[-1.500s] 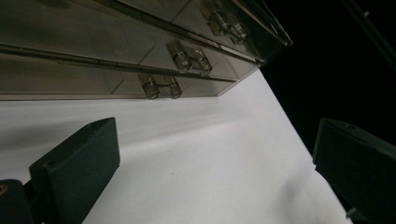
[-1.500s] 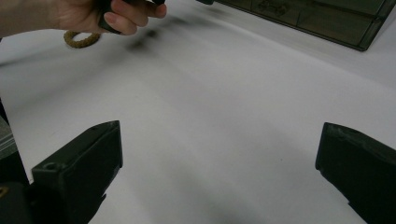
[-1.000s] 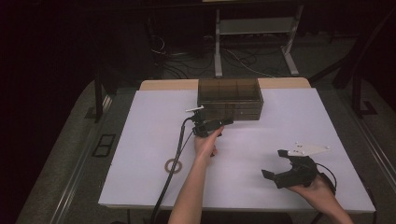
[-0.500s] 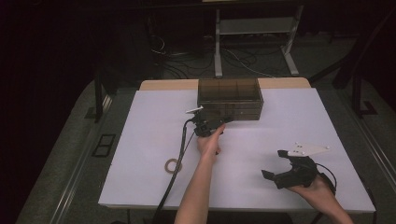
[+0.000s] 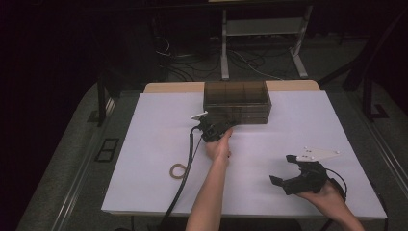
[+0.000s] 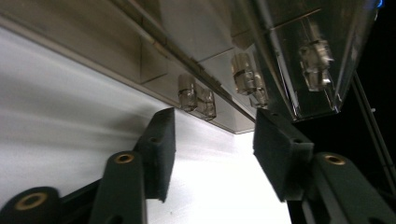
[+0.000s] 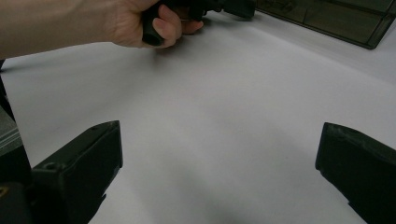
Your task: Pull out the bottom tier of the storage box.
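Nearest you, your right hand (image 5: 325,195) rests low on the white table (image 5: 144,159), near its front right corner, holding the right gripper (image 5: 285,169). Its jaws stand wide apart with nothing between them, and in the right gripper view they frame only bare table top. The grey plate (image 5: 317,155) on top of it points to the right, and its cable loops off behind the wrist.

To the left, well apart from both hands, a small tan ring (image 5: 177,170) lies flat on the table. The black cable (image 5: 185,168) of the left gripper runs just beside it, from the table's front edge up toward your left hand.

Further in, your left forearm reaches up the middle of the table. Your left hand (image 5: 219,144) holds the left gripper (image 5: 229,123) right at the front wall of the box (image 5: 235,102). In the left gripper view its jaws are partly open and hold nothing; they point at the lower edge of the box, where small clear latches (image 6: 196,95) sit just beyond the pads. I cannot tell whether the pads touch the box.

The box is dark, see-through, with divided compartments, and it stands at the far middle of the table. Beyond the table edge you can see a wooden strip, cables on the floor and a metal stand (image 5: 262,43) in the dark
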`<state>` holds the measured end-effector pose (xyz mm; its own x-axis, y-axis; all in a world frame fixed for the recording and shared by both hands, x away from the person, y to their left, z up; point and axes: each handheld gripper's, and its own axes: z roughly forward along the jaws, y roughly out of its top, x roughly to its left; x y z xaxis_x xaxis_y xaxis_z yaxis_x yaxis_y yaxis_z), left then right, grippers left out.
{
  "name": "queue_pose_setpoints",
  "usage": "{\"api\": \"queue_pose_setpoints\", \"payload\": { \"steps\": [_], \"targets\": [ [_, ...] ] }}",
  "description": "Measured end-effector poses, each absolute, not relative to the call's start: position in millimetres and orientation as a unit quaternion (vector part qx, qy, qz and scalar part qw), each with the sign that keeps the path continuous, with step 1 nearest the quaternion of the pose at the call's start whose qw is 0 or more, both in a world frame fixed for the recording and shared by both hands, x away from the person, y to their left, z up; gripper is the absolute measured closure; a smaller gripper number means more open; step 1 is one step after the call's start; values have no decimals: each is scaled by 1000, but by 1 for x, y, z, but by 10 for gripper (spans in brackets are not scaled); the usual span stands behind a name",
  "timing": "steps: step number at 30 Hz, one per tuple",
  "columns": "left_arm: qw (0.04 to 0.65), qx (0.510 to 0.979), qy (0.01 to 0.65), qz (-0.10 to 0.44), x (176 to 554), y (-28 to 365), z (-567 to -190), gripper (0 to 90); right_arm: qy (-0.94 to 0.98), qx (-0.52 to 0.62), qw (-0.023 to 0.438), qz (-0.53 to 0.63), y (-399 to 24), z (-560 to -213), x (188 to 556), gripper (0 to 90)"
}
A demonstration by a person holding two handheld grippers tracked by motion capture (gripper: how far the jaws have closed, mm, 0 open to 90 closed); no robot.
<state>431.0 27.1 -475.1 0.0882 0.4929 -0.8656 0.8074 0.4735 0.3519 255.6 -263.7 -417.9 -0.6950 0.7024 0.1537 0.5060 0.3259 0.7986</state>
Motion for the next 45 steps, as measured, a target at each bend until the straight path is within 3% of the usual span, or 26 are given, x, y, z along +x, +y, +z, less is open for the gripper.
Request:
{"api": "queue_pose_setpoints", "payload": {
  "steps": [8,20,24,40,45],
  "targets": [
    [536,469,684,-157,432,23,-480,616,808,374,112,442,-265,-418,256,1],
    [545,424,702,-174,436,23,-490,693,813,369,109,437,-264,-419,256,1],
    [553,410,705,-174,435,22,-493,756,814,367,108,436,-264,-419,256,1],
    [570,363,709,-201,435,21,-500,790,816,366,108,434,-264,-419,255,1],
    [569,368,709,-195,435,20,-499,795,817,366,108,433,-264,-419,255,1]
  ]
}}
